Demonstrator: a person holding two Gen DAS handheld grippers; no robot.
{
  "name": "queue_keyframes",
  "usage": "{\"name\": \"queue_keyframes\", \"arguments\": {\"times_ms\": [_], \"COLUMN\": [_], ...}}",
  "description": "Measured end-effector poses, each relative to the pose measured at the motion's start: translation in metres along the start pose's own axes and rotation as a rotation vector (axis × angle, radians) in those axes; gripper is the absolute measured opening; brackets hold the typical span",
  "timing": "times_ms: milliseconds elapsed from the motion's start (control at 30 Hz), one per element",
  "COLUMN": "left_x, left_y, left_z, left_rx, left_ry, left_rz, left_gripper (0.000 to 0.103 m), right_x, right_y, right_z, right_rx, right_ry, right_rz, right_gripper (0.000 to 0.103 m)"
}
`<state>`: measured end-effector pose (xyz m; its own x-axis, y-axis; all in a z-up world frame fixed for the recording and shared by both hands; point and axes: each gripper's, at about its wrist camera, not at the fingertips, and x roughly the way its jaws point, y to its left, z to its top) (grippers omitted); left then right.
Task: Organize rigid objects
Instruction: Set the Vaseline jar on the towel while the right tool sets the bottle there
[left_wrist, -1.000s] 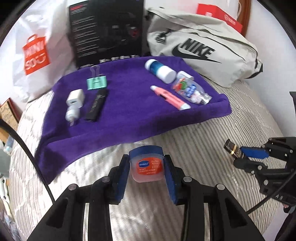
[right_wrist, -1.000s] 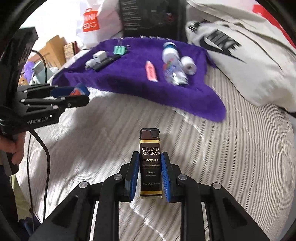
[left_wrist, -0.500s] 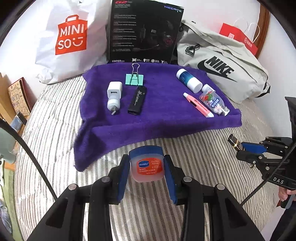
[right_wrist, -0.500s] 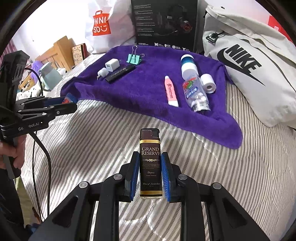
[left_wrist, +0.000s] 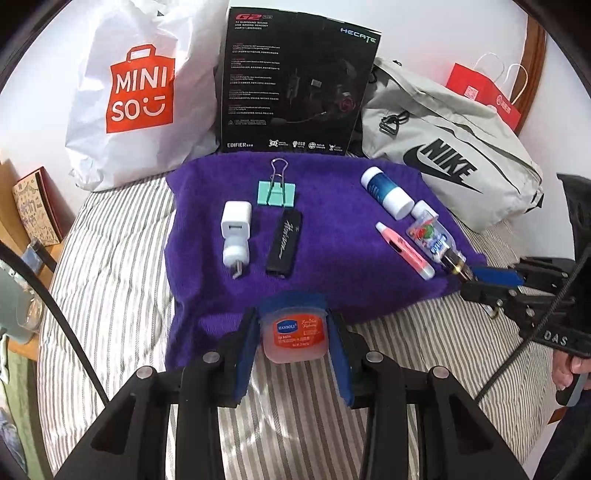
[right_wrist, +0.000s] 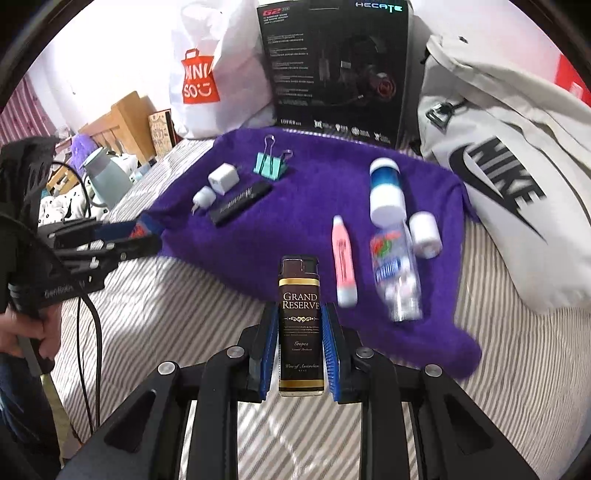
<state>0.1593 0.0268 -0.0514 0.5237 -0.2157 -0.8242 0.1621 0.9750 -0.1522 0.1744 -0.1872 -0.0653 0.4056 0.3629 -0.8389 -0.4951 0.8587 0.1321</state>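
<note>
My left gripper (left_wrist: 293, 341) is shut on a small lip balm jar (left_wrist: 294, 334) with a blue lid, held over the near edge of the purple towel (left_wrist: 332, 236). My right gripper (right_wrist: 300, 345) is shut on a dark "Grand Reserve" lighter (right_wrist: 299, 325), held upright at the towel's near edge (right_wrist: 229, 254). On the towel lie a white charger (left_wrist: 236, 230), a black lighter (left_wrist: 285, 243), a green binder clip (left_wrist: 276, 192), a blue-and-white bottle (left_wrist: 386, 192), a pink tube (left_wrist: 404, 249) and a clear candy bottle (left_wrist: 430, 236). The right gripper (left_wrist: 480, 278) also shows in the left wrist view, beside the candy bottle.
Behind the towel stand a white Miniso bag (left_wrist: 136, 96), a black headset box (left_wrist: 295, 85) and a grey Nike bag (left_wrist: 450, 155). Striped bedding (left_wrist: 110, 295) surrounds the towel. A small white roll (right_wrist: 426, 234) lies by the candy bottle. A hand (right_wrist: 22, 332) holds the left gripper's handle.
Both grippers moved forward toward the purple towel, each still holding its item. The towel and its objects now appear closer and larger.
</note>
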Motion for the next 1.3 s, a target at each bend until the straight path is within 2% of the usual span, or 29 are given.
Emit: {"name": "queue_keyframes", "arguments": {"times_ms": [233,533,1033,1100,1233,1300], "left_x": [0.012,0.039,0.08,0.082,0.083,0.083], "left_y": [0.005,0.013,-0.003,-0.005,-0.007,-0.007], "left_z": [0.018,0.035,0.052,0.053,0.053,0.054], "left_rx": [-0.001,0.002,0.07,0.079,0.093,0.098], "left_ry": [0.007,0.04,0.093,0.096,0.098,0.099], "left_rz": [-0.001,-0.009,-0.052,-0.055,-0.054,-0.055], "left_gripper": [0.035,0.035,0.035,0.035,0.035,0.035], "right_x": [0.035,0.081,0.086,0.085,0.081,0.079], "right_y": [-0.001,-0.003,-0.008,-0.01,-0.011,-0.012], "right_z": [0.033,0.047,0.04,0.04,0.038,0.037], "right_rx": [-0.018,-0.051,-0.108,-0.101,-0.114,-0.116], "right_ry": [0.035,0.101,0.103,0.107,0.111,0.109], "right_rz": [0.021,0.015,0.068,0.078,0.04,0.036], "right_gripper": [0.024,0.024,0.023,0.025,0.046,0.046]}}
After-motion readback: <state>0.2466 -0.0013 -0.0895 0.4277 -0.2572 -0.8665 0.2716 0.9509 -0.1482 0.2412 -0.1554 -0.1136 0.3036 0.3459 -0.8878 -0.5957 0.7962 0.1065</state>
